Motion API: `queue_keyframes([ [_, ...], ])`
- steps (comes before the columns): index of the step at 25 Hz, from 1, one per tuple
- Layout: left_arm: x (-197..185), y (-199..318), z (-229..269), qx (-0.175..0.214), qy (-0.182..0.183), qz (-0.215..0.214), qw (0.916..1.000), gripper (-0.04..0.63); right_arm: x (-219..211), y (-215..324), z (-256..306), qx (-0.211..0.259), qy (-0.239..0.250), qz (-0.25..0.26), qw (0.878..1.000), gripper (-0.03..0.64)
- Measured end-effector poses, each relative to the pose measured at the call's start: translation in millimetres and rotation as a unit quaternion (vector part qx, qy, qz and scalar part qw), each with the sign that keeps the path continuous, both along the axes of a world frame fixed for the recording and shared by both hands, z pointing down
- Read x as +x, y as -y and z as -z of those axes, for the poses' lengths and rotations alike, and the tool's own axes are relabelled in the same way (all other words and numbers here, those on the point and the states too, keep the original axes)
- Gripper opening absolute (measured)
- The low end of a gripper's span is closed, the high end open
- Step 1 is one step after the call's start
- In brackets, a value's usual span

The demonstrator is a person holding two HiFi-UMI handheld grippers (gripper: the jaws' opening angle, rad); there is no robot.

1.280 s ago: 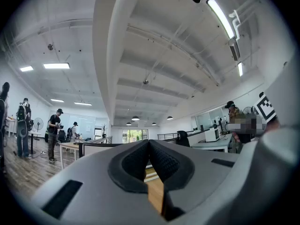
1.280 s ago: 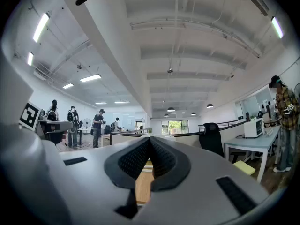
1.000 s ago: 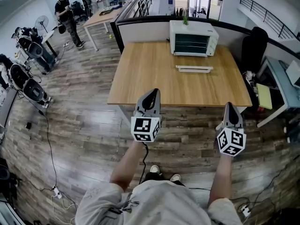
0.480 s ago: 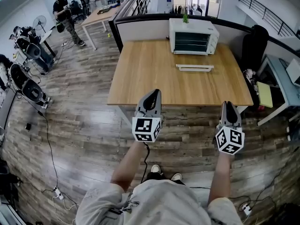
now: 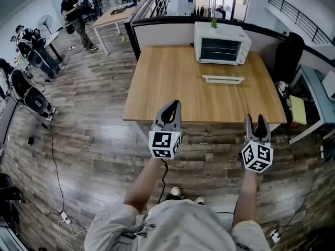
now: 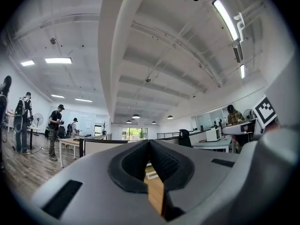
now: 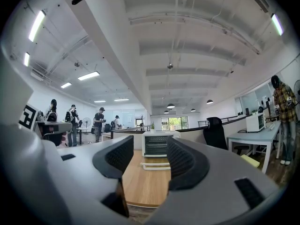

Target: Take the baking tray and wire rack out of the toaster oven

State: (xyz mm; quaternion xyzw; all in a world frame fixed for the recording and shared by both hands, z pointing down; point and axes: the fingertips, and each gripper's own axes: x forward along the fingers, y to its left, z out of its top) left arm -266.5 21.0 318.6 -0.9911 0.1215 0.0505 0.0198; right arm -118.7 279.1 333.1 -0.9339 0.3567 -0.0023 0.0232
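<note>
left gripper: grey, black pads | right gripper: same | shirt: light grey

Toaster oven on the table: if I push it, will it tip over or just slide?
The toaster oven looks wider than tall and sits flat, so it would probably slide, not tip. The wooden table looks smooth, which may help it scoot. Its boxy shell looks rigid, so it is likely stiff and rather heavy.

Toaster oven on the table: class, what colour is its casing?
White casing on the toaster oven, clearest in the head view.
</note>
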Motion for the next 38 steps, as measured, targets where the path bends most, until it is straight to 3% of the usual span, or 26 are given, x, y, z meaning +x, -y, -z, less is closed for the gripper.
queue_keyframes([
  [11, -3.3, 60.3, -11.6, -0.003, -0.002, 0.002, 1.0000, 0.015, -0.5, 44.5, -12.2, -0.006, 0.006, -0.009, 1.000, 0.232],
  [18, 19.3, 79.9, -22.3, -0.010, 0.001, 0.007, 0.9999, 0.015, 24.6, 55.4, -19.9, -0.007, 0.010, -0.017, 1.000, 0.232],
  [22, 48.4, 83.0, -27.7, -0.008, 0.006, 0.007, 0.9999, 0.015, 58.1, 59.1, -26.6, -0.003, 0.016, -0.020, 1.000, 0.232],
  [28, 102.1, 82.3, -29.8, -0.003, -0.017, 0.020, 0.9997, 0.015, 119.8, 64.3, -31.8, 0.002, 0.026, -0.015, 1.000, 0.232],
  [38, 202.2, 65.4, -31.6, 0.000, 0.010, 0.013, 0.9999, 0.015, 216.1, 51.6, -40.0, 0.015, 0.045, -0.012, 0.999, 0.232],
])
